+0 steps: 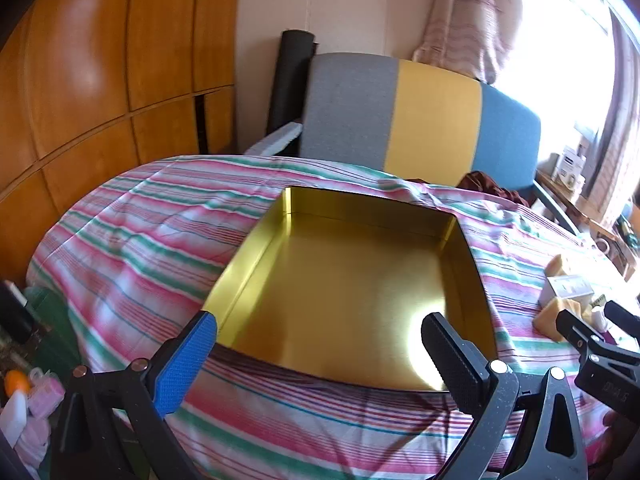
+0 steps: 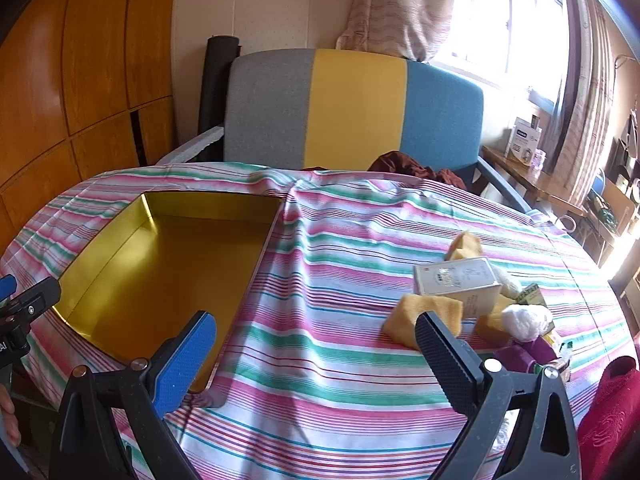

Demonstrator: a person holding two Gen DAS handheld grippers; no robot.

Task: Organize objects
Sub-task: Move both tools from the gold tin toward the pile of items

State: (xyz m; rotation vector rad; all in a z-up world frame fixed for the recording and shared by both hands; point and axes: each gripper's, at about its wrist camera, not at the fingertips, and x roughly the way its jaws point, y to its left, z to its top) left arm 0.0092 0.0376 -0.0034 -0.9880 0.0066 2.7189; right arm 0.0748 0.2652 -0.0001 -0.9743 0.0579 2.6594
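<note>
An empty gold metal tray (image 1: pixel 256 264) lies on the striped tablecloth; it also shows at the left in the right wrist view (image 2: pixel 120 240). My left gripper (image 1: pixel 320 328) is open and empty above the tray's near edge. My right gripper (image 2: pixel 316 332) is open and empty over the cloth, right of the tray. A pile of objects lies at the right: a cream box (image 2: pixel 460 284), yellow sponges (image 2: pixel 424 316), a white plastic wad (image 2: pixel 524 320) and a purple item (image 2: pixel 532 352). The pile's edge shows in the left wrist view (image 1: pixel 564 292).
A grey, yellow and blue chair back (image 2: pixel 352 108) stands behind the table, with dark red cloth (image 2: pixel 412 168) on its seat. Wooden cabinets (image 1: pixel 100 80) are at the left. A shelf with boxes (image 2: pixel 524 144) runs under the window. A red cloth (image 2: pixel 612 412) lies at the near right.
</note>
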